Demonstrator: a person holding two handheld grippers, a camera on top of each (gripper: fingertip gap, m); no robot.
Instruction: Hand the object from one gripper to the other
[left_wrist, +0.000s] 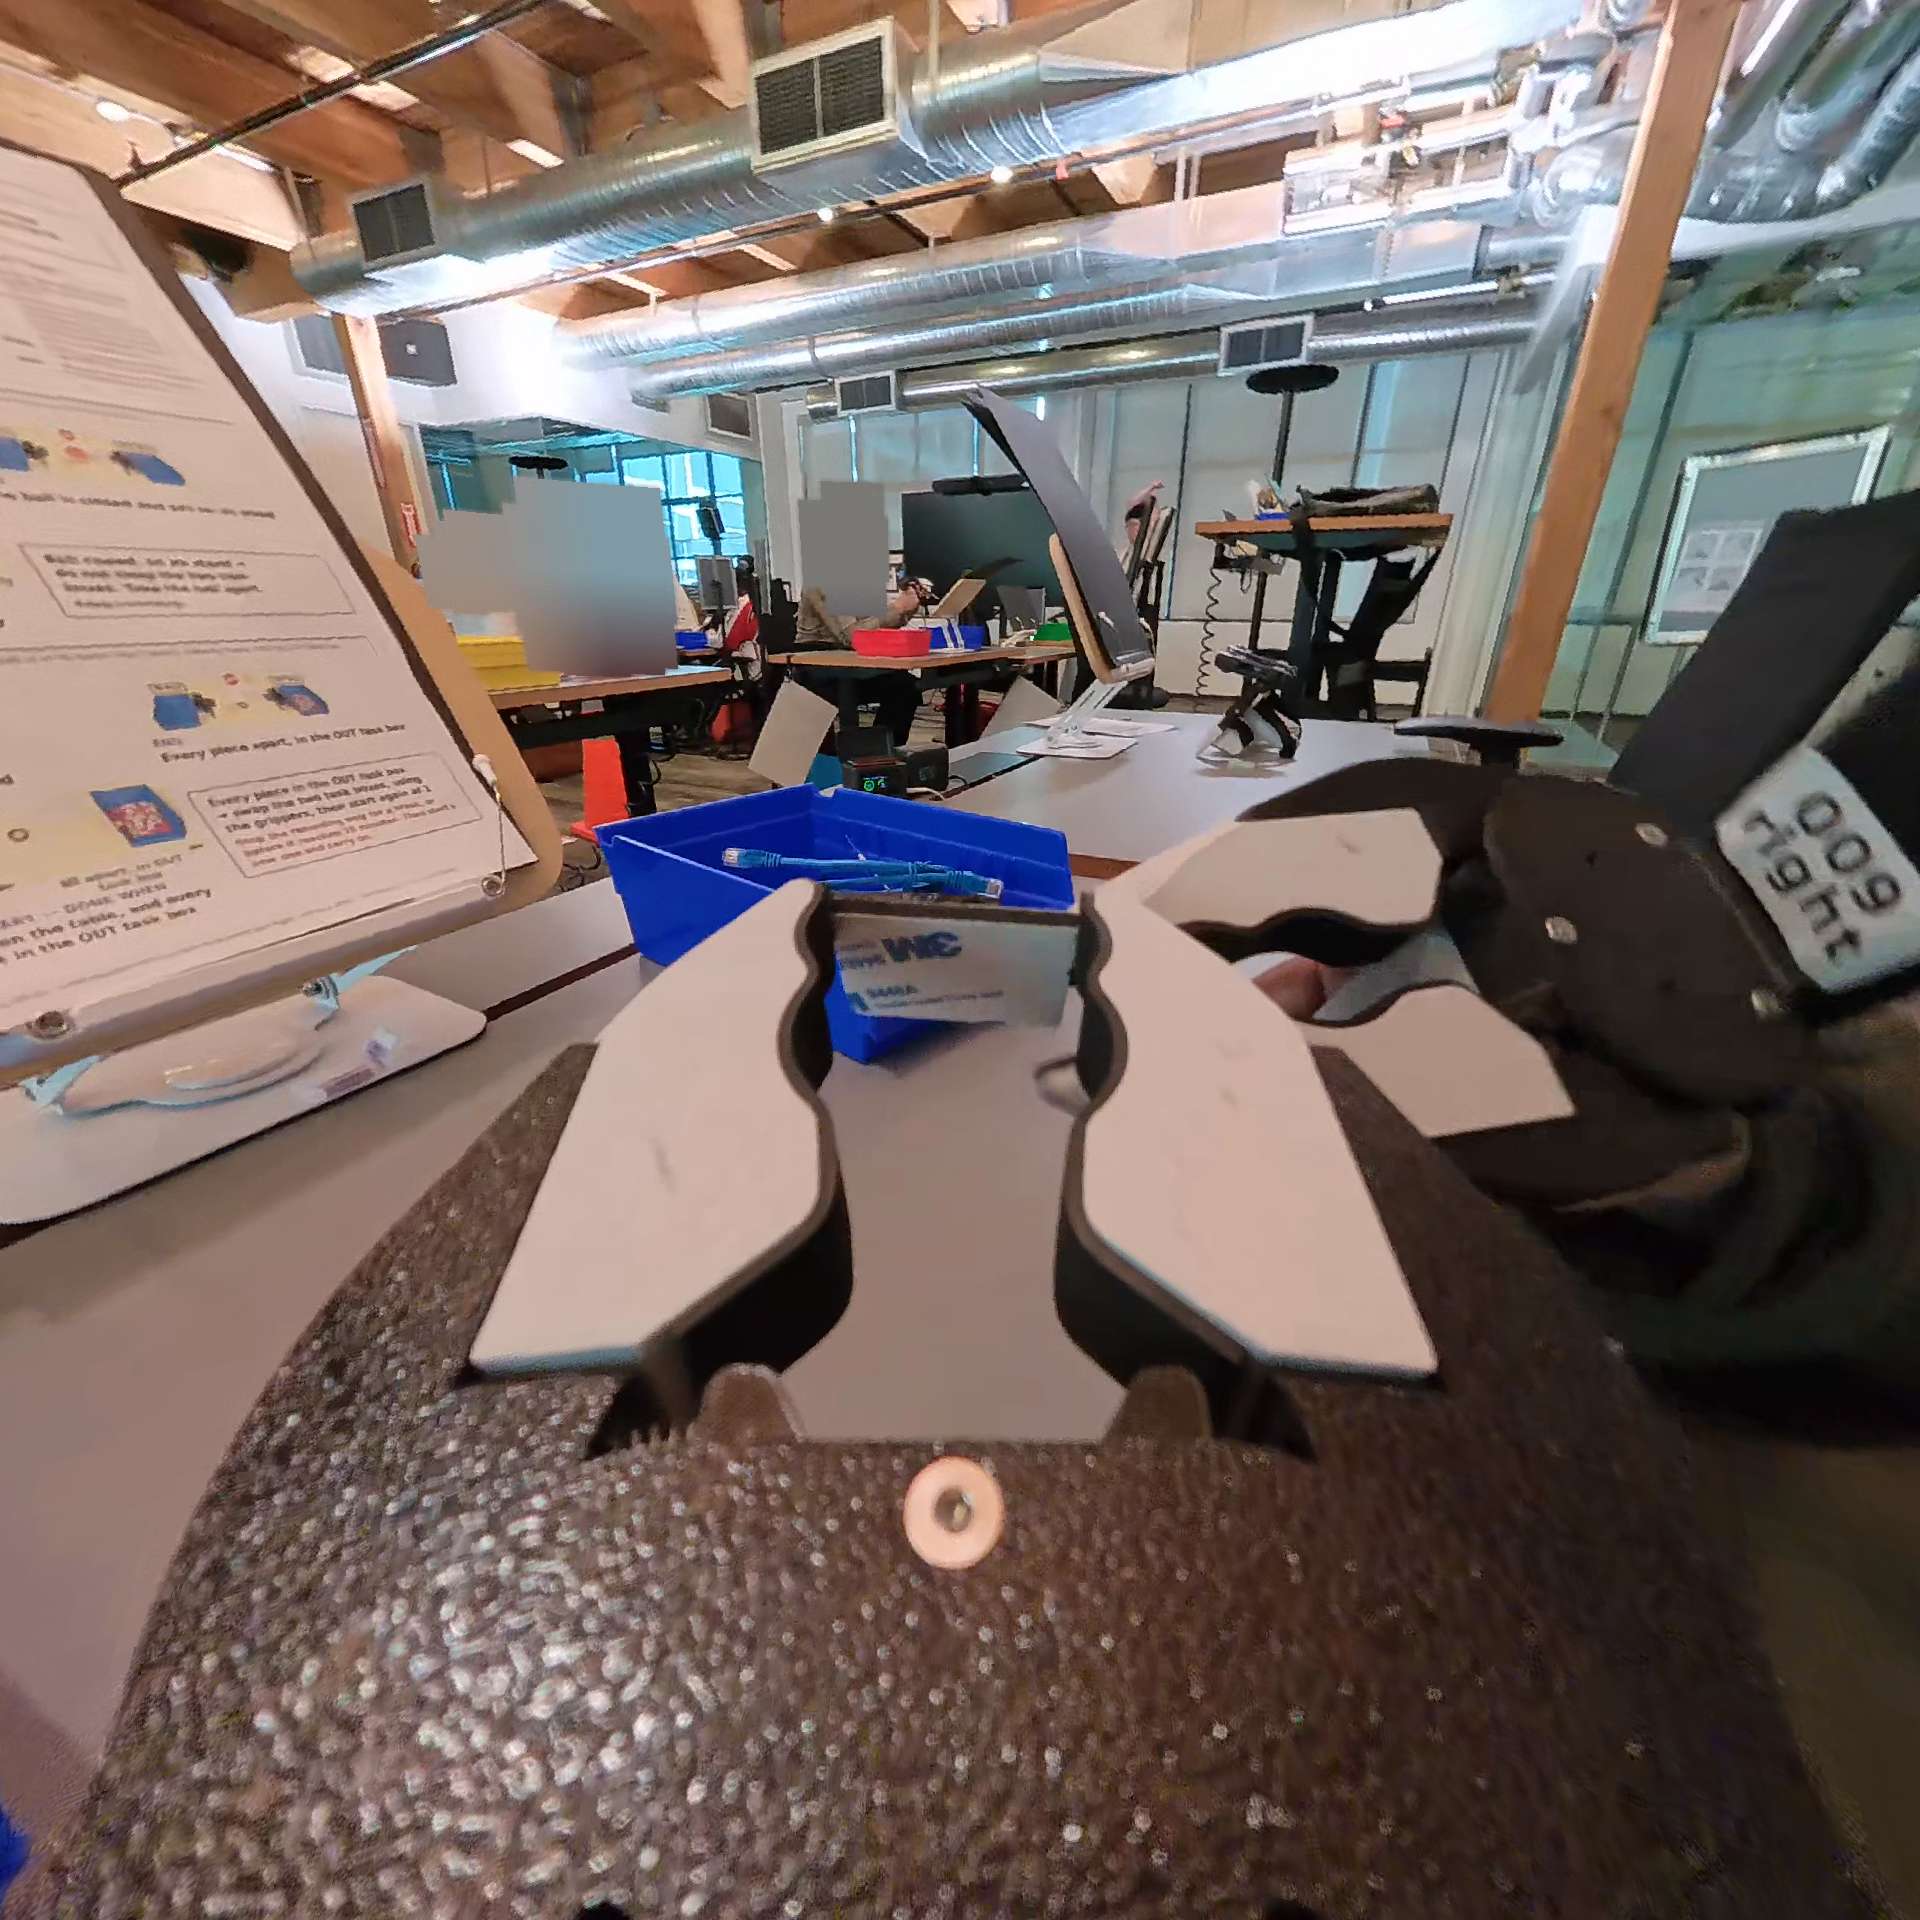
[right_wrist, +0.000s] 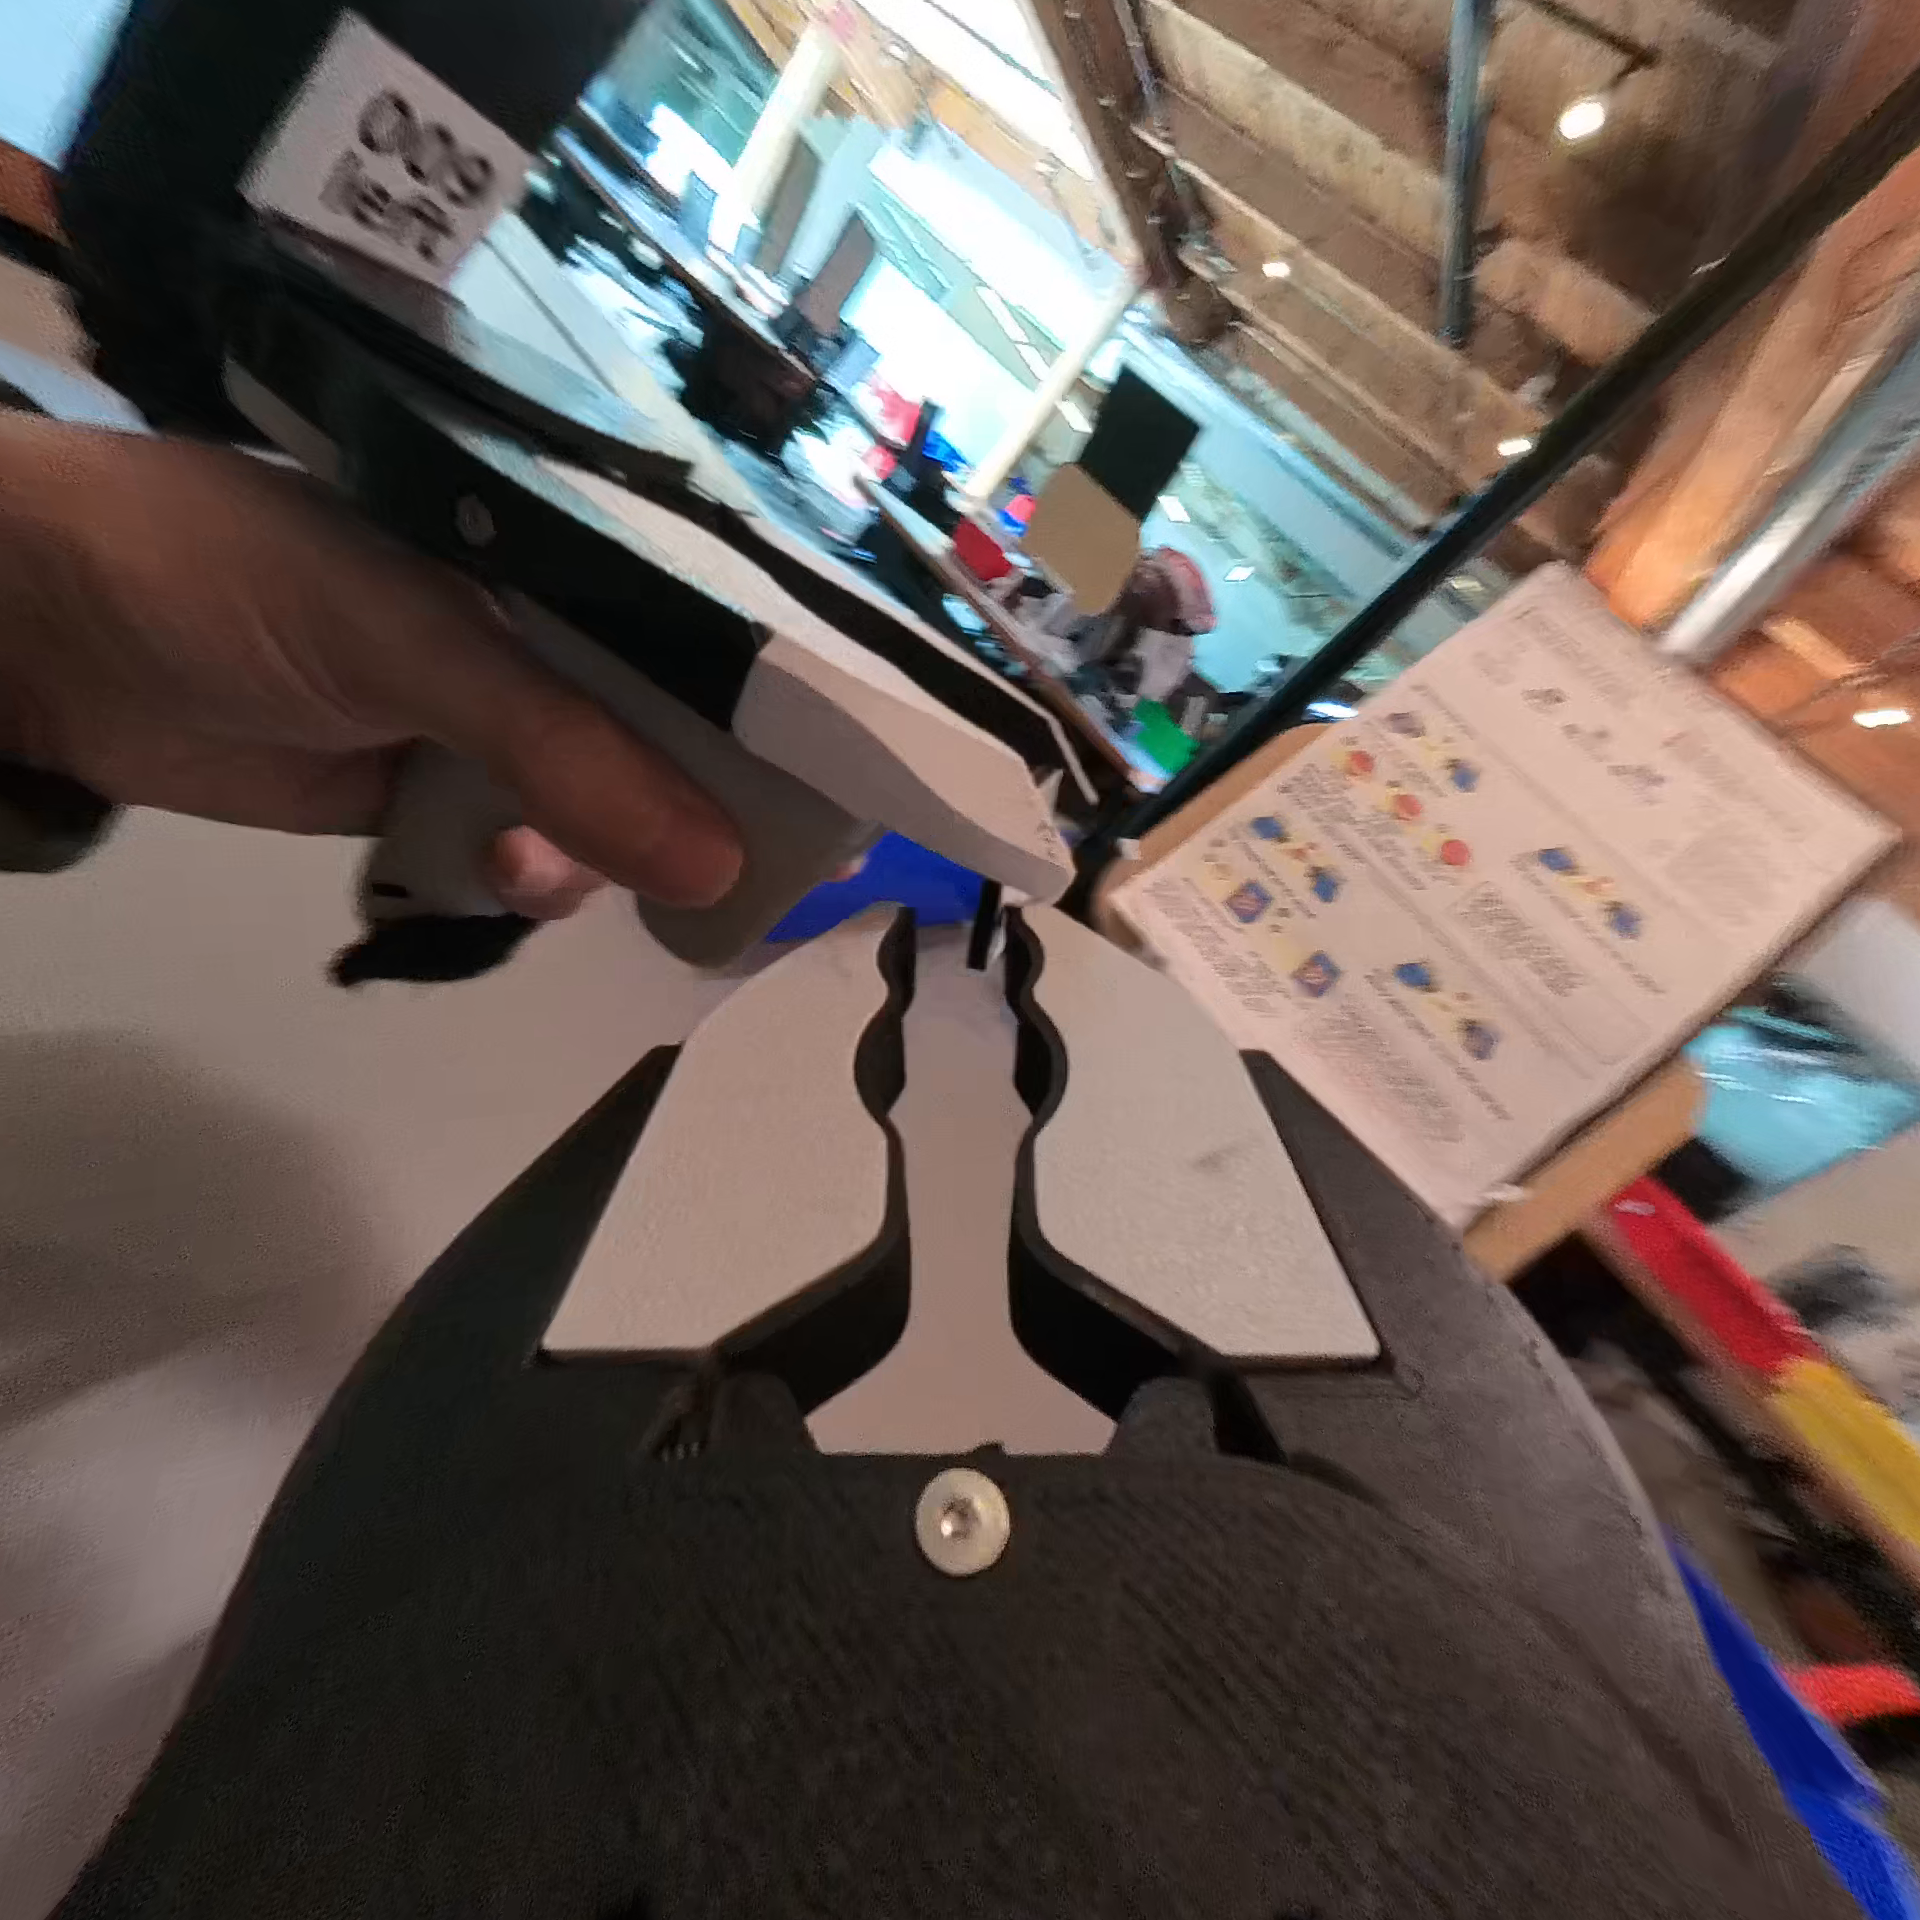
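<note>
Our left claw (left_wrist: 951, 956) grips a flat grey card (left_wrist: 956, 961) by its edges above the tabletop (left_wrist: 208, 1299), before a blue bin (left_wrist: 665, 883). Our right claw (right_wrist: 961, 935) sits unclenched around the card's edge (right_wrist: 982, 930).

Two grippers: left gripper (left_wrist: 951, 935), right gripper (left_wrist: 1205, 914). One flat grey card (left_wrist: 951, 961). One blue bin (left_wrist: 727, 883) holding what looks like one blue cable (left_wrist: 862, 864). One instruction board (left_wrist: 187, 675). One hand (right_wrist: 312, 665).
</note>
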